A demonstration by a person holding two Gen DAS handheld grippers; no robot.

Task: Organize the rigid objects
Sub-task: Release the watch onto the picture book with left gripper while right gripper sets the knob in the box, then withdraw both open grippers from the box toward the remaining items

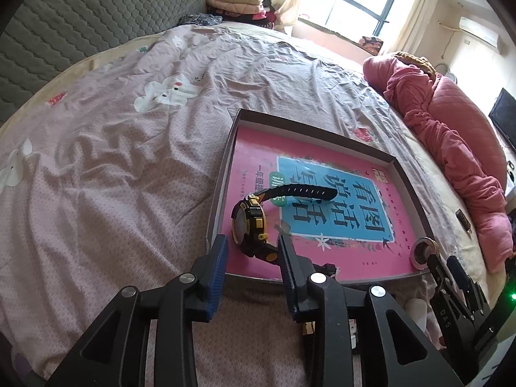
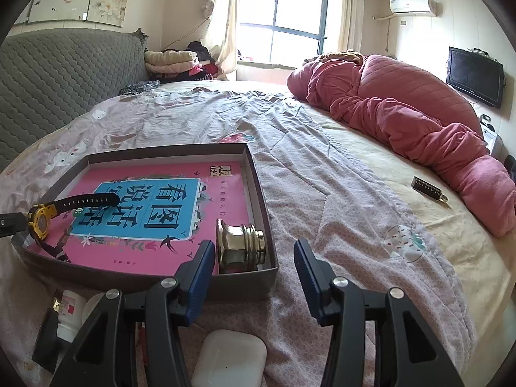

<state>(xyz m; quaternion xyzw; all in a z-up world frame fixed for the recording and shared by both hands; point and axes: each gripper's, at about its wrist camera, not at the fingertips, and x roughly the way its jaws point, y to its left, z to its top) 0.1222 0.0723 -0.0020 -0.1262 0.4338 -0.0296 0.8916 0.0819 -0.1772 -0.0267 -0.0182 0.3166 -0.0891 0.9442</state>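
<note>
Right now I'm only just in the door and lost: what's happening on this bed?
A person with two handheld grippers is sorting small objects into a shallow box lined with a pink book. The left gripper is open around a yellow-and-black watch in the box. The right gripper is open and empty near a brass fitting in the box corner. A white case waits outside.

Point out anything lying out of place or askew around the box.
The watch stands on edge in the box, strap sticking up, between the open left tongs. A dark keychain tag lies alone, far from the box, beside the pink quilt.
</note>
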